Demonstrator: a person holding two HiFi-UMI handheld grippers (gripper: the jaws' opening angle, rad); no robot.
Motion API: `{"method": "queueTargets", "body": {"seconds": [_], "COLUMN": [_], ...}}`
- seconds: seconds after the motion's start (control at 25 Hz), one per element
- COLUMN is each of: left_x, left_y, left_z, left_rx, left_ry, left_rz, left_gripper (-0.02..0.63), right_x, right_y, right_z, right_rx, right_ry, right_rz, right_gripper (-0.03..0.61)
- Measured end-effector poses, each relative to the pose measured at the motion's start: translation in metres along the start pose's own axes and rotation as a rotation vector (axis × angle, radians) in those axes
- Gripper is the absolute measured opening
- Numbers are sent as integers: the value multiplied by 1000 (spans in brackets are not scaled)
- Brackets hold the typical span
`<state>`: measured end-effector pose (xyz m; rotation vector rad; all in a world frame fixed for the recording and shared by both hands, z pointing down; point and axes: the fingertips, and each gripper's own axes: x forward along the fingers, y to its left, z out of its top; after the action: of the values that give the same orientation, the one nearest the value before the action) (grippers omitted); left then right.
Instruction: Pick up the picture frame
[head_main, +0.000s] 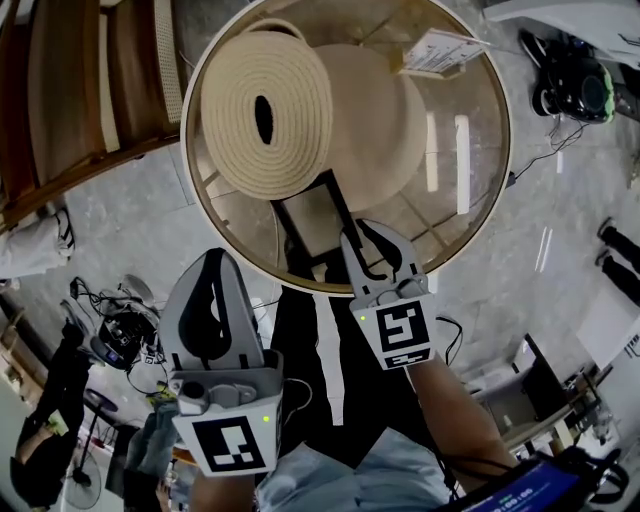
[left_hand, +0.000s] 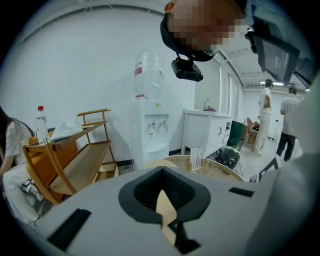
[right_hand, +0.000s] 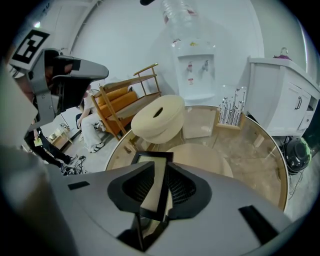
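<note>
The black picture frame with a pale insert stands tilted over the near edge of a round glass table. My right gripper is shut on the frame's right side. In the right gripper view the picture frame runs edge-on between the two dark pads of the right gripper. My left gripper hangs left of the table, nearer to me, apart from the frame. In its own view the left gripper has its pads together with nothing between them.
A cream woven hat leans on a flat beige disc just behind the frame. A card stand sits at the table's far side. A wooden shelf stands left; cables and gear lie on the floor.
</note>
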<state>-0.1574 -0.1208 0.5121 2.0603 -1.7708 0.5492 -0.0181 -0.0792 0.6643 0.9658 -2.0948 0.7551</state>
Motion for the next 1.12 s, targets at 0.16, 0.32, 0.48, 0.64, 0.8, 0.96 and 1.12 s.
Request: {"method": "queueTargets", "body": {"seconds": [0.16, 0.32, 0.48, 0.64, 0.8, 0.96, 1.12], "left_x": [2, 4, 4, 2, 2, 3, 3], "left_y": [-4, -8, -9, -9, -8, -8, -10], "left_z": [-15, -29, -45, -46, -45, -43, -43], "left_rx": [-4, -8, -8, -7, -3, -1, 0], "left_ry": [26, 43, 52, 61, 62, 62, 63], "left_rz": [-8, -14, -14, -14, -15, -16, -23], "left_gripper": [15, 15, 15, 15, 15, 15, 15], "right_x": [11, 21, 35, 41, 46, 50, 51], "right_y": [-3, -5, -5, -10, -9, -6, -6], "right_z": [-20, -40, -61, -66, -64, -60, -60], "right_rx": [13, 20, 30, 44, 49, 49, 69], "right_ry": [35, 63, 86, 102, 101, 98, 105], "right_rz": [7, 11, 21, 17, 22, 22, 26], "right_gripper": [107, 110, 115, 115, 115, 112, 100]}}
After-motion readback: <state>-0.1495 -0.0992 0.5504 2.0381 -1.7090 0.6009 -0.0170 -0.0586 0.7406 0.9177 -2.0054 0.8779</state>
